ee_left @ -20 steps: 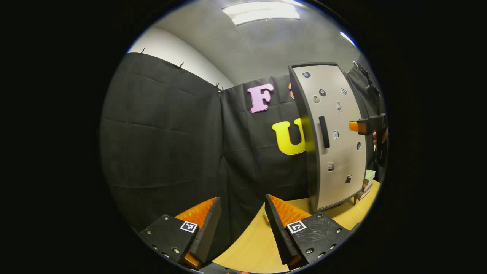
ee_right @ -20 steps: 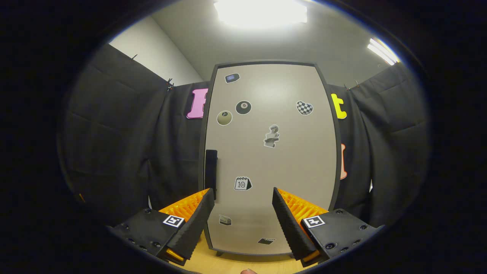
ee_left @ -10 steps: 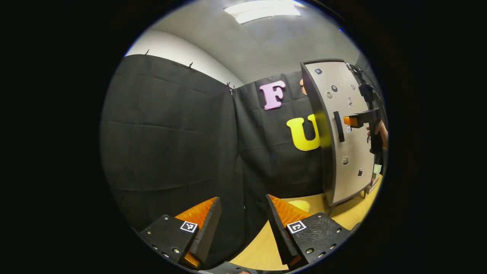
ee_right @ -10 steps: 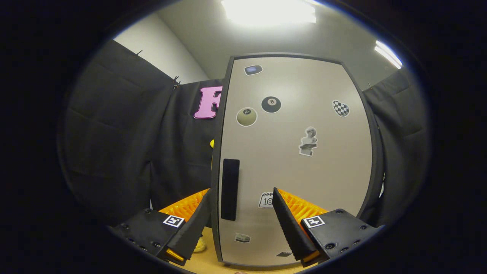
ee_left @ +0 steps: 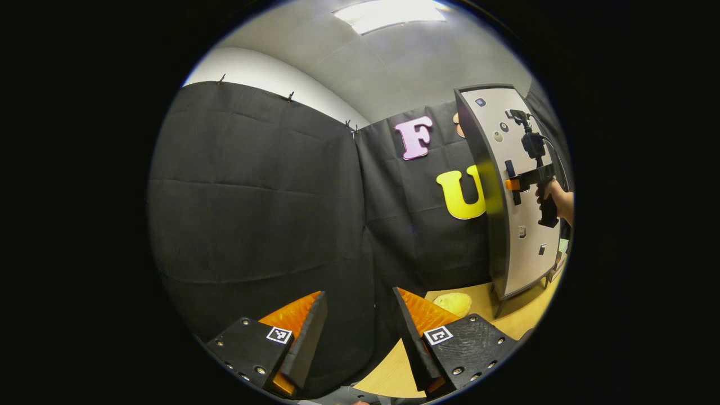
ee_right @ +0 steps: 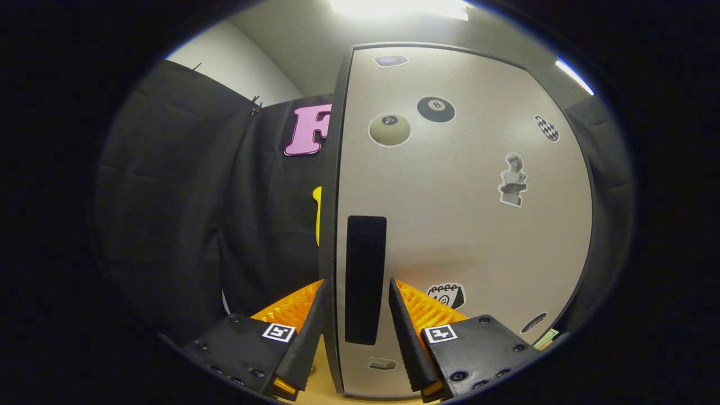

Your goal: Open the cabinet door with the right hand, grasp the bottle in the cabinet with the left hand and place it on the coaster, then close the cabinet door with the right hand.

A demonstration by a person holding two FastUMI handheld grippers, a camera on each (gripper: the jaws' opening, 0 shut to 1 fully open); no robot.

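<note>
where the left gripper view looks along its own two fingers, the left gripper (ee_left: 354,332) hangs with its jaws spread and nothing between them, low over the wooden table (ee_left: 517,323) and facing the black cloth wall (ee_left: 253,214). off to the right of that view stands the cabinet (ee_left: 520,225), its pale door (ee_left: 529,247) shut and dotted with small stickers, and the right gripper (ee_left: 513,184) is held up at the door's dark handle (ee_left: 511,169) by a hand (ee_left: 554,197). a pale yellow coaster (ee_left: 453,302) lies on the table near the cabinet's foot, just beyond the left gripper's right finger. in the right gripper view, the cabinet door (ee_right: 467,225) is very close, and the right gripper (ee_right: 354,332) has its fingers parted, one on either side of the dark upright handle (ee_right: 365,278), which sits at the door's left edge; whether either finger touches the handle cannot be told. stickers (ee_right: 436,108) are scattered over the door. the bottle sits out of sight behind the closed door, so its place inside cannot be told.
</note>
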